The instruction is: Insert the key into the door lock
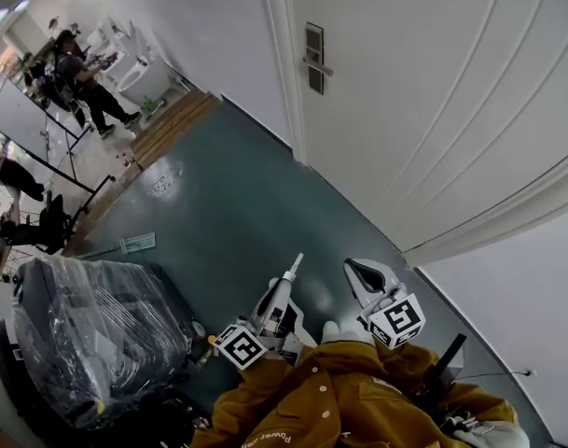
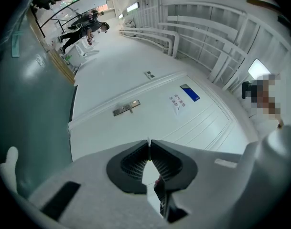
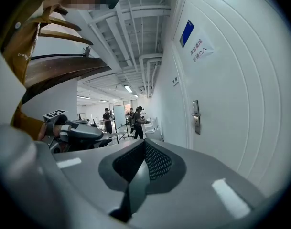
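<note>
Head view first: door lock [image 1: 313, 59] far ahead on the white door [image 1: 433, 110], just beside the door frame [image 1: 282, 73]. Well apart from both grippers, with bare green floor [image 1: 246, 203] in between.

Left gripper [image 1: 294, 267]: fingers shut tight on a thin pale sliver, most likely the key [image 2: 148, 141]. Sticks straight out past the fingertips, long way pointing at the door.

Right gripper [image 1: 356, 271]: fingers pressed together, nothing inside. A bit nearer the door, but no key there.

Probably next: bring the left one forward to the lock. Keyhole too small to see. Lots of room. Wrapped bundle [image 1: 88, 334] off to the left, people [image 1: 78, 82] far away. Best to mind the handle [image 1: 319, 66] and frame edge.
</note>
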Demonstrator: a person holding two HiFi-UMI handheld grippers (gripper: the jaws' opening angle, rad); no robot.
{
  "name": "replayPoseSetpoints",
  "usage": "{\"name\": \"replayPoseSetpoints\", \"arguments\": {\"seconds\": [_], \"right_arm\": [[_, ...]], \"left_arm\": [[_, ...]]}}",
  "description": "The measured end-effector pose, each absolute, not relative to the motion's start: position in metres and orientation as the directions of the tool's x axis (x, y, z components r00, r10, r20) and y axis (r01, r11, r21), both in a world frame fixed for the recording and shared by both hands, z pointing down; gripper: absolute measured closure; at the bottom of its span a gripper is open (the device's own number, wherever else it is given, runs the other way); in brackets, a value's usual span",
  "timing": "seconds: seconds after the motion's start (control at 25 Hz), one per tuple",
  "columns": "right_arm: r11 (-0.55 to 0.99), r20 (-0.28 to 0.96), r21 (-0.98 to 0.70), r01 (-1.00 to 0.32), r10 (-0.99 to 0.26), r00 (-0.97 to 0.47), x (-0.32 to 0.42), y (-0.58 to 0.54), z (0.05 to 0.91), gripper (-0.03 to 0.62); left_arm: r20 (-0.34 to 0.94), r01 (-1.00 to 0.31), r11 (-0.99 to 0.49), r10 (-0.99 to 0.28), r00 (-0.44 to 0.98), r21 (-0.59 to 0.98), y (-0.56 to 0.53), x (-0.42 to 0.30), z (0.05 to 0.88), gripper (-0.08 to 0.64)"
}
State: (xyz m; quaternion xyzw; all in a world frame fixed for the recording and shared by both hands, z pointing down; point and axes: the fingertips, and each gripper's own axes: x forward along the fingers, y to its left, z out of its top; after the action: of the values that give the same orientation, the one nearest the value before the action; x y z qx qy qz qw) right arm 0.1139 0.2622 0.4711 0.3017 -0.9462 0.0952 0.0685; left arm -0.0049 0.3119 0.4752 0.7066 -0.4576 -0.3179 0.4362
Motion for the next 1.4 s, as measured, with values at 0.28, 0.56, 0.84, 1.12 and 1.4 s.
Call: {"name": "replayPoseSetpoints", "arguments": {"seconds": [0.28,0.56,0.84,1.12,1.4], "right_arm": [[0.769,0.193,-0.120,-0.628,-0.603,-0.774,0.049,0.169,0.476,0.586],[0.713,0.182,-0.116,-0.692,-0.669,-0.720,-0.018,0.071,0.463,0.586],[0.662,0.194,-0.108,-0.742,-0.718,-0.668,-0.043,0.006,0.460,0.586],[0.639,0.209,-0.075,-0.765,-0.740,-0.639,-0.039,-0.067,0.461,0.586],[0.654,0.212,0.075,-0.752,-0.748,-0.629,-0.021,-0.179,0.441,0.586]], "left_arm": [[-0.072,-0.331,-0.224,-0.907,0.414,0.917,0.214,-0.073,0.479,0.538],[-0.085,-0.306,-0.254,-0.876,0.474,0.917,0.123,-0.145,0.468,0.538],[-0.082,-0.274,-0.256,-0.852,0.517,0.927,0.054,-0.178,0.470,0.538],[-0.077,-0.248,-0.255,-0.826,0.559,0.935,-0.020,-0.174,0.478,0.538],[-0.072,-0.254,-0.259,-0.818,0.571,0.932,-0.123,-0.161,0.473,0.538]]}}
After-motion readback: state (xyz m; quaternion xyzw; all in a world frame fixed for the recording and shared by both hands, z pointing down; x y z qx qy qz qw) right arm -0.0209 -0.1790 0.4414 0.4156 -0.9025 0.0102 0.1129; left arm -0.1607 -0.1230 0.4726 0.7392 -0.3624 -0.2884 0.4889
